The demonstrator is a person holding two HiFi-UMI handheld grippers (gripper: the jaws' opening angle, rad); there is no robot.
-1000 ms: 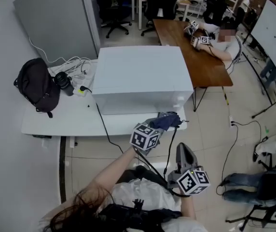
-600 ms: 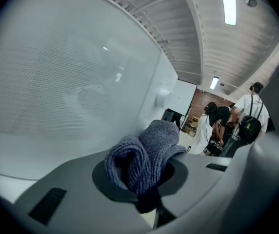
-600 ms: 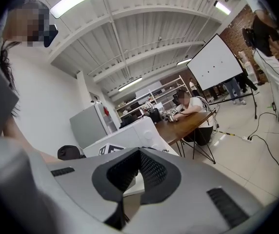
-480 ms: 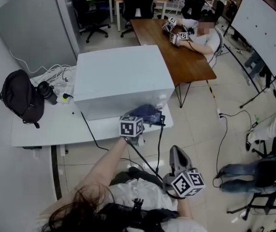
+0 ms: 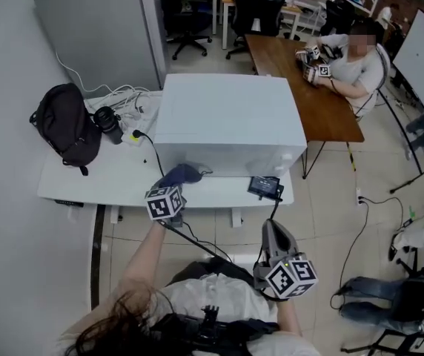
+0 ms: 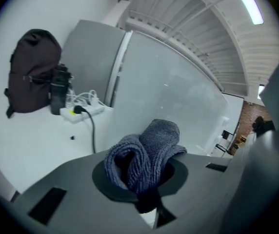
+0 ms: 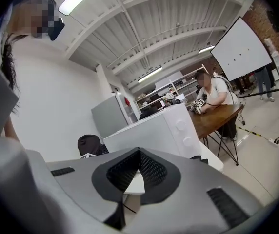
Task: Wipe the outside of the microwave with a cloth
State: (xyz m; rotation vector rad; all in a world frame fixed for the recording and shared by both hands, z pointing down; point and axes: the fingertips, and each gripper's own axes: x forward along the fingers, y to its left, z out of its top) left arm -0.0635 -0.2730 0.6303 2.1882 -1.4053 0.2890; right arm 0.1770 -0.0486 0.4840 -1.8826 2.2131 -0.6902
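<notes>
So the left gripper (image 5: 175, 184) is gripping a bunched-up dark blue cloth (image 5: 182, 174), with the jaws clamped tight on the folds. In the left gripper view the cloth (image 6: 144, 152) is sticking up out of the gripper (image 6: 147, 191) in a fat loop. The person is holding it right at the front of the white microwave (image 5: 230, 117), down by the left end, just above the desk (image 5: 86, 180). I honestly can't tell if the cloth is actually touching the front.

The right gripper (image 5: 274, 230) is hanging low near the person's body, well apart from the microwave. In its own view the jaws are sitting closed on nothing, and the microwave (image 7: 151, 130) is showing off in the distance behind the gripper (image 7: 129, 182).

Other stuff lying around on the desk: a black backpack (image 5: 64, 124) at the left end, a dark bottle (image 5: 108, 123) beside it, a white power strip (image 5: 132, 136) with a black cable (image 5: 155, 158) running forward, and a small black gadget (image 5: 265, 187) by the microwave's right front corner. Another person (image 5: 356, 58) is sitting at a brown wooden table (image 5: 301, 80) behind it all
</notes>
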